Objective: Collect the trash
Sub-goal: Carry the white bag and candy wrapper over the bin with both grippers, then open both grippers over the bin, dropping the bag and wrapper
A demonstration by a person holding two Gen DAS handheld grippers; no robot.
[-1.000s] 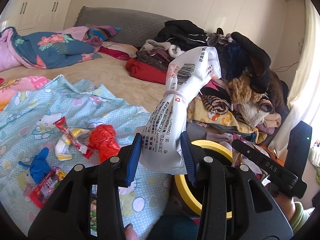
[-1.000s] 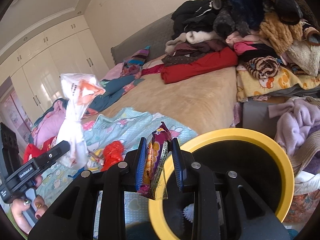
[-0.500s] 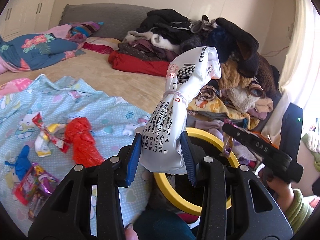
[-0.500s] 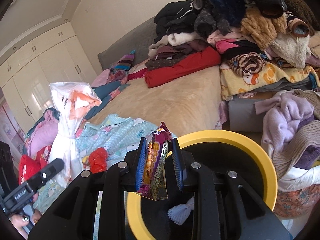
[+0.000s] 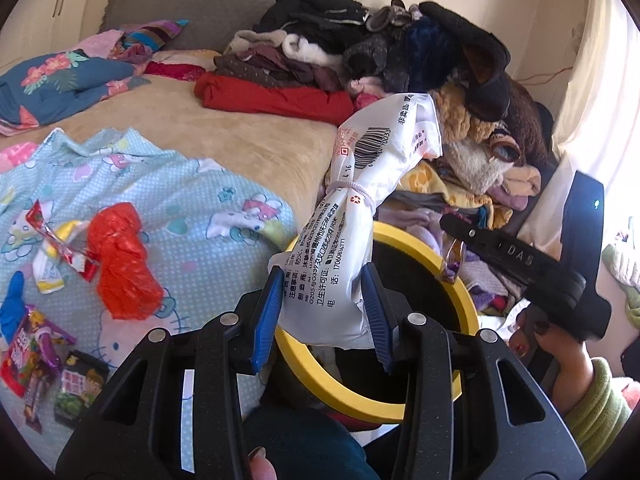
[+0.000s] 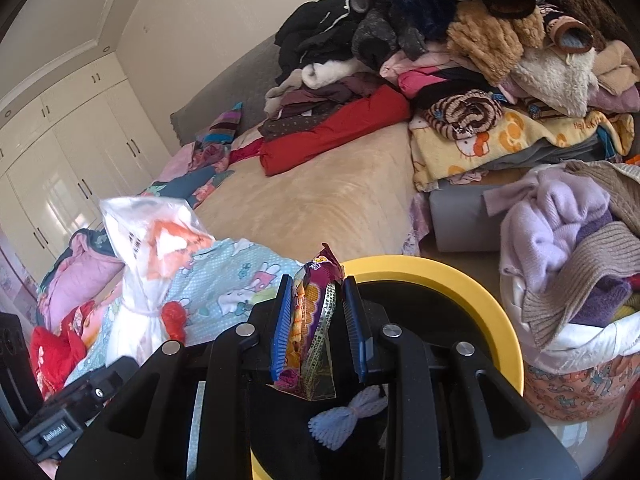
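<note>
1. Two pieces of trash are in my hands. My left gripper [image 5: 322, 314] is clamped on the lower end of a white printed bag [image 5: 360, 216] tied round its middle; its long axis runs up and slightly right, away from my jaws.
2. My right gripper [image 6: 318, 330] is clenched on a purple snack wrapper [image 6: 314, 320], which stands upright between the blue pads, its lower end hanging below them.
3. The bin [image 5: 456, 276], black with a yellow rim, lies just ahead of and below both grippers. In the right wrist view the wrapper's lower end hangs over the bin's dark inside, where a pale knitted bow [image 6: 346, 416] already lies; in the left view the bag's bottom overlaps the near rim.
4. I judge the right hand the better placed: its wrapper should drop straight in, while the bag may need carrying further over the opening.
5. To my left, more trash lies on the blue cartoon sheet [image 5: 192, 200]: a crumpled red bag [image 5: 120, 260] and several wrappers [image 5: 28, 356], well apart from the bin.
</note>
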